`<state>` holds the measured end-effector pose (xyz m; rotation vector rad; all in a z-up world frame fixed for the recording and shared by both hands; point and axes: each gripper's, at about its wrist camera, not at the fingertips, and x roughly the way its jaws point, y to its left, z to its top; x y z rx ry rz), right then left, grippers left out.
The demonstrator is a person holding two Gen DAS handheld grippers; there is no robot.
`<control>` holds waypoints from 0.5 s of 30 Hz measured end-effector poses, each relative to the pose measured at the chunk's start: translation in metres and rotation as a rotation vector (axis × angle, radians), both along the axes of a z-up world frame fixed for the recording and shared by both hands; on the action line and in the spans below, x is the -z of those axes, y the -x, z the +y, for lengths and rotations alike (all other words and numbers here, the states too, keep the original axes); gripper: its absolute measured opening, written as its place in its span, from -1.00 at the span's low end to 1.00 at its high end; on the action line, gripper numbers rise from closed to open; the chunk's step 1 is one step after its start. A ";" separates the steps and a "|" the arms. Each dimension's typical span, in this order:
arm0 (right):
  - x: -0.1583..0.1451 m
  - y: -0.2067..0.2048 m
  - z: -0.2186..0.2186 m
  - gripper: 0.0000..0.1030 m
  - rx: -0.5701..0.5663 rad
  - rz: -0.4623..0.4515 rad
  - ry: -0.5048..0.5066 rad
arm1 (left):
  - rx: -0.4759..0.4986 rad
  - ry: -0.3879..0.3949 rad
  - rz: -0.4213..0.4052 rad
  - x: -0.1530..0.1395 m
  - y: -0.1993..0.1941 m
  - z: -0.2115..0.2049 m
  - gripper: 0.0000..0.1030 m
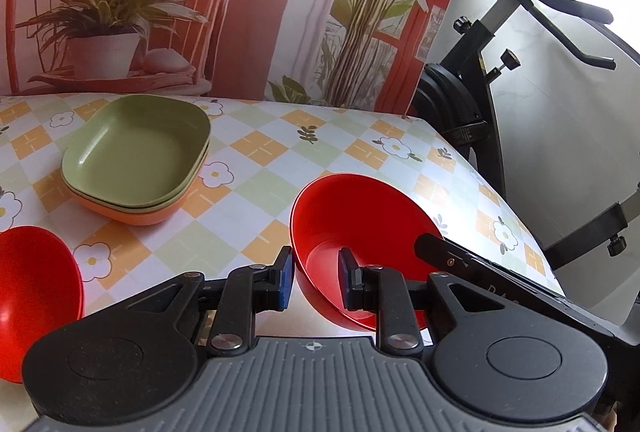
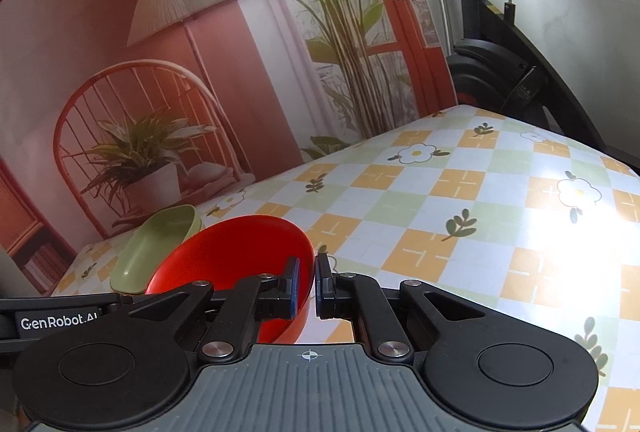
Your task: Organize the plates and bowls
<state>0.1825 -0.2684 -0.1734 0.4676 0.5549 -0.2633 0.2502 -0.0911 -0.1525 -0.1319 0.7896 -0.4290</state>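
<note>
A red bowl (image 1: 360,216) hangs tilted just above the checked tablecloth. My right gripper (image 2: 307,290) is shut on the bowl's (image 2: 240,252) right rim. In the left wrist view that gripper's black body (image 1: 460,264) reaches in from the right. My left gripper (image 1: 316,282) is open and straddles the opposite rim, one finger outside the bowl and one inside, with a gap still showing. A second red bowl (image 1: 36,292) sits at the left edge. Further back stands a stack of squarish plates (image 1: 136,156), green on top and orange at the bottom; the right wrist view shows them as green plates (image 2: 152,248) behind the bowl.
The table (image 2: 460,216) has a flower-patterned cloth and ends at a printed backdrop (image 1: 280,12) behind. An exercise bike (image 1: 500,72) stands off the table's right edge. My left gripper's body (image 2: 60,320) shows at the left of the right wrist view.
</note>
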 end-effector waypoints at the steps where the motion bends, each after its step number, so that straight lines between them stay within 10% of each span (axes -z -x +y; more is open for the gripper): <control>1: -0.002 -0.002 0.002 -0.86 -0.005 0.000 0.003 | -0.007 0.006 -0.004 -0.002 0.000 0.003 -0.52; 15: -0.048 -0.057 0.041 -0.86 -0.132 -0.039 0.018 | -0.123 0.073 -0.063 -0.039 0.002 0.061 -0.52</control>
